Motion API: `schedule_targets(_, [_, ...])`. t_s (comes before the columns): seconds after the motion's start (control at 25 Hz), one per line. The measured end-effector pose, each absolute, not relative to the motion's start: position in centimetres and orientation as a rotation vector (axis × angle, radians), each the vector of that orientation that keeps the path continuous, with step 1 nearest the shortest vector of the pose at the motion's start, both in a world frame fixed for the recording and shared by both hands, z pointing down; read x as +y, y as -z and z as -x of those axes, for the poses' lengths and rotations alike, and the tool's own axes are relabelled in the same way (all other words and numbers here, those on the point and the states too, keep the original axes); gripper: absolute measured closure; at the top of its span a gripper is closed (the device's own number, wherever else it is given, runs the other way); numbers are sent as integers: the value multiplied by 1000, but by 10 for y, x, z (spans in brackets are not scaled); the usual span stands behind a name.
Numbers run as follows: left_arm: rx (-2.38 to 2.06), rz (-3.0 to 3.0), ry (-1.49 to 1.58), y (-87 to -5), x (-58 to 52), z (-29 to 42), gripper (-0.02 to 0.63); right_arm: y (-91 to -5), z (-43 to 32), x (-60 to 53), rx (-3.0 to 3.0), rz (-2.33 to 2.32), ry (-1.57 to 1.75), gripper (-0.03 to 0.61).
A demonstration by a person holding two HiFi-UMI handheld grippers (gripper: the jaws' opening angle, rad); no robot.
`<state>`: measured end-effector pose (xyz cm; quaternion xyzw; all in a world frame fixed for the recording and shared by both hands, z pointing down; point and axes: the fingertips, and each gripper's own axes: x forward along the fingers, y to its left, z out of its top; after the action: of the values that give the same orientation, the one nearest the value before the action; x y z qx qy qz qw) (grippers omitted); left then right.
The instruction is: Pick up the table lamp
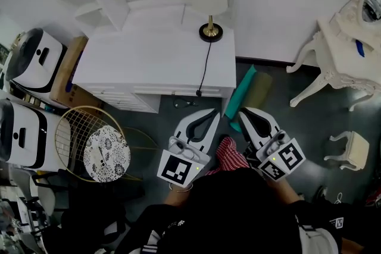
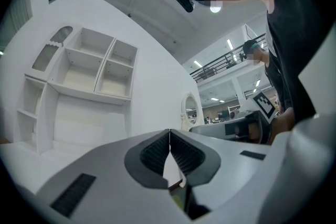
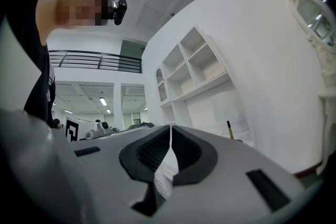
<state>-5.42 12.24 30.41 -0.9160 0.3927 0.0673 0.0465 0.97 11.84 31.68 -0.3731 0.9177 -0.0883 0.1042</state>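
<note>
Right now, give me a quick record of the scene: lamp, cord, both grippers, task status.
lamp: table lamp upright at the far right corner of the desk
cord: black cord runs to the front edge
left gripper: shut, empty, short of the desk
right gripper: shut, empty, short of the desk
status: lamp not yet touched

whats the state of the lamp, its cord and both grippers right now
table lamp, upright on the white desk, not held
lamp cord, lying across the desk top to its front edge
left gripper, shut, empty
right gripper, shut, empty
</note>
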Motion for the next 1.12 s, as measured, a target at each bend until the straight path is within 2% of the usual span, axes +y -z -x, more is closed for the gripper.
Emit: schedule_targets(1.12, [1274, 2782, -99, -313, -75, 23, 601, -327, -37, -90, 2750, 1013, 265, 561])
